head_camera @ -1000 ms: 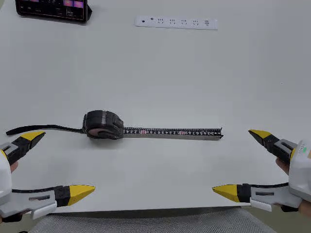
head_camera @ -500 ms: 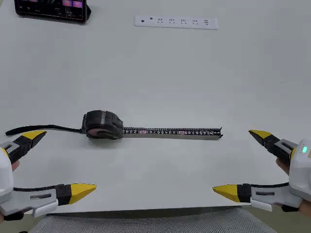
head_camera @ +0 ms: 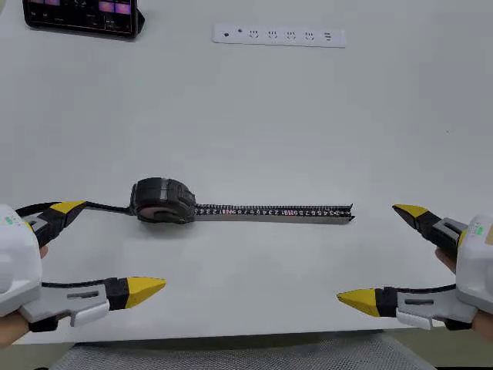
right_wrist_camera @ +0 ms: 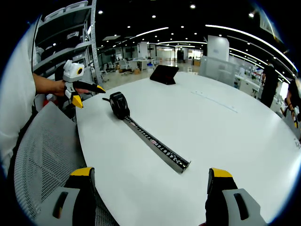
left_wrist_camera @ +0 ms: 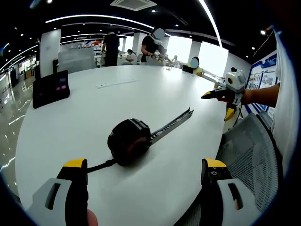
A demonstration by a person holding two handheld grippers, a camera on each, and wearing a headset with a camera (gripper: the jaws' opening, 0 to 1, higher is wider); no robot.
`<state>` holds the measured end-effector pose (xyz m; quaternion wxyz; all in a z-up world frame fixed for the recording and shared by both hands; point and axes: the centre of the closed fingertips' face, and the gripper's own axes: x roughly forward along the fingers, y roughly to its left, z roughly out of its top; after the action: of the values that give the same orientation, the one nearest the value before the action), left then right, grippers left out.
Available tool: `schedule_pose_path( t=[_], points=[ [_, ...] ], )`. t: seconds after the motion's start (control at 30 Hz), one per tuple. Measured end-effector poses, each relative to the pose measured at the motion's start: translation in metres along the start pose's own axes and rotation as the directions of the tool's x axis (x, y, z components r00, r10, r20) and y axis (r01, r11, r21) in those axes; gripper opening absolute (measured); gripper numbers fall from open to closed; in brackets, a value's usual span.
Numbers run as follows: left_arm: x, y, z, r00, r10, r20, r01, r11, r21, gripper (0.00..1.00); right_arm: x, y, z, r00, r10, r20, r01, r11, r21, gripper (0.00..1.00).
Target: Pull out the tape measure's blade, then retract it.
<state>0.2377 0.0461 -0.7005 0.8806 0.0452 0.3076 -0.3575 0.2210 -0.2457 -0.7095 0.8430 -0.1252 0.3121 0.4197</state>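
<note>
Black tape measure (head_camera: 162,200) lies extended between left tool (head_camera: 117,245) and right tool (head_camera: 371,253).

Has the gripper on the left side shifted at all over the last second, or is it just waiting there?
Yes. The left gripper has moved forward and a little inward, closer to the tape measure, which has kept its place in the head view.

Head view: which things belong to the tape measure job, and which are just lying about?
For the job:
tape measure, with its blade pulled out to the right
left gripper, open, holding nothing
right gripper, open, holding nothing

Lying about:
power strip, at the far side
tablet, at the far left, screen lit
</note>
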Motion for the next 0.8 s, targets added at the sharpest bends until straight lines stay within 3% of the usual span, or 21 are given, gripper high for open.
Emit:
schedule_pose_path(
  t=[0.8],
  points=[
    [0.045, 0.002, 0.014, 0.9996, -0.028, -0.008, 0.028, 0.999, -0.03, 0.98, 0.008, -0.019, -0.002, 0.9999, -0.005, -0.01, 0.005, 1.0, 0.007, 0.99]
  ],
)
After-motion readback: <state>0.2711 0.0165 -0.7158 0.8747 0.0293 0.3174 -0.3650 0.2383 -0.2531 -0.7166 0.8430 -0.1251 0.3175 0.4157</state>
